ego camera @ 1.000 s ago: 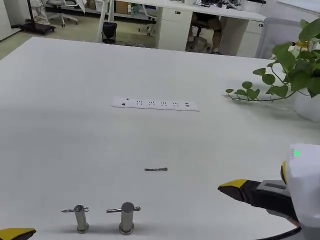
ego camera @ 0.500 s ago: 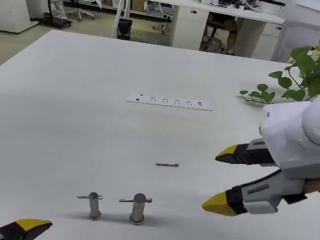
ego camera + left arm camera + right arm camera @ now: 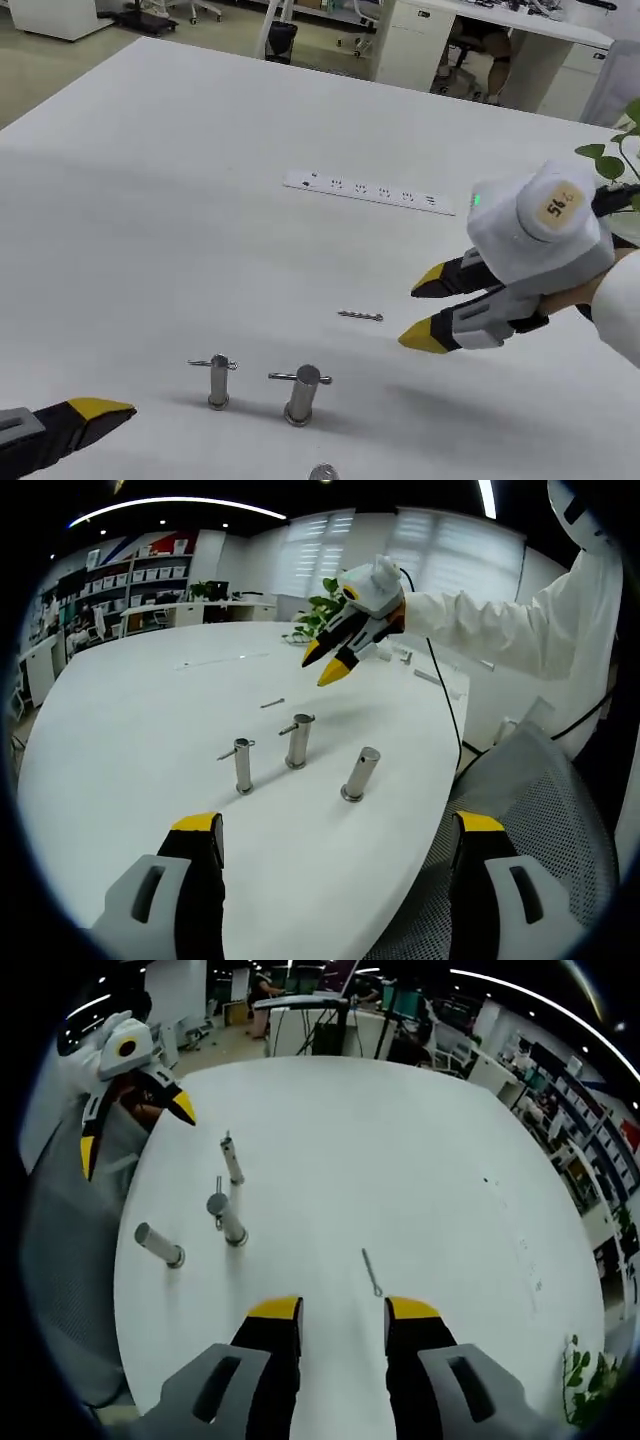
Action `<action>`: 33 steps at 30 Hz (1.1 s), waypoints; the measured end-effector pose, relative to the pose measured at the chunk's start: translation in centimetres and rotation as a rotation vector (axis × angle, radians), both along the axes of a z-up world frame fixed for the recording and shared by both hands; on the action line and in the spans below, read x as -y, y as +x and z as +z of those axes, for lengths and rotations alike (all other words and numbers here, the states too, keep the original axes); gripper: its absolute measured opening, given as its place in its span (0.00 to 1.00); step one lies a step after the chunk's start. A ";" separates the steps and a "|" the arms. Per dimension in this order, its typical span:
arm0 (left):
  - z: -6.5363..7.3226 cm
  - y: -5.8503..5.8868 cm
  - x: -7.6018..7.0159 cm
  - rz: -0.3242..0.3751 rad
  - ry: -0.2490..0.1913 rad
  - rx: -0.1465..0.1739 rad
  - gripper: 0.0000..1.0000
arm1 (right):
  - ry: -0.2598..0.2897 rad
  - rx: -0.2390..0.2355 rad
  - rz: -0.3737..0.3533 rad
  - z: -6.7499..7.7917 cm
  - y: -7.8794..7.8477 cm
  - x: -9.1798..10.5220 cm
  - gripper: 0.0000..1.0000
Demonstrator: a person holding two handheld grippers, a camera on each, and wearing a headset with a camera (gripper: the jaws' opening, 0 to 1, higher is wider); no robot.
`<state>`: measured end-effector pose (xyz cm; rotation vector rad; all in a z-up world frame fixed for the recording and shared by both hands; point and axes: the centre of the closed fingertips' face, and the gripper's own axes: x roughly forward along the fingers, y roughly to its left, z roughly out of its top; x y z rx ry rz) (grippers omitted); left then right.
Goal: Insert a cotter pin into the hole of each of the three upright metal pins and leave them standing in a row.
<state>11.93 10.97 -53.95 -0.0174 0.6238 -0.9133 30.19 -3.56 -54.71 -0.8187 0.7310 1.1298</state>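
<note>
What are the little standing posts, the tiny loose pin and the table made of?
The standing posts look like metal: grey, smooth, dully shiny. The loose pin seems thin silvery wire, too small to be sure. The table looks matte white, perhaps laminate.

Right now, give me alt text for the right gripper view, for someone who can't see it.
The right gripper, yellow-tipped jaws open, points at a loose metal cotter pin lying on the white table. To its left stand three upright grey metal pins; two carry cotter pins, the leftmost pin is bare.
</note>
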 end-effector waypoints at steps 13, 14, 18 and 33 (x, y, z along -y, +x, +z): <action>0.1 -0.4 0.1 0.012 -0.038 -0.017 0.95 | -0.081 -0.027 0.062 -3.6 2.8 -1.9 0.08; 0.2 -0.6 0.2 0.011 -0.052 -0.033 0.95 | -0.095 -0.032 0.059 -3.9 3.0 -1.9 0.06; 0.3 -0.7 0.4 0.016 -0.078 -0.042 0.94 | -0.128 -0.038 0.068 -4.7 3.6 -2.0 0.05; 0.4 -0.2 0.0 0.032 -0.091 -0.041 0.92 | -0.219 -0.073 0.103 -6.7 4.5 -1.4 0.00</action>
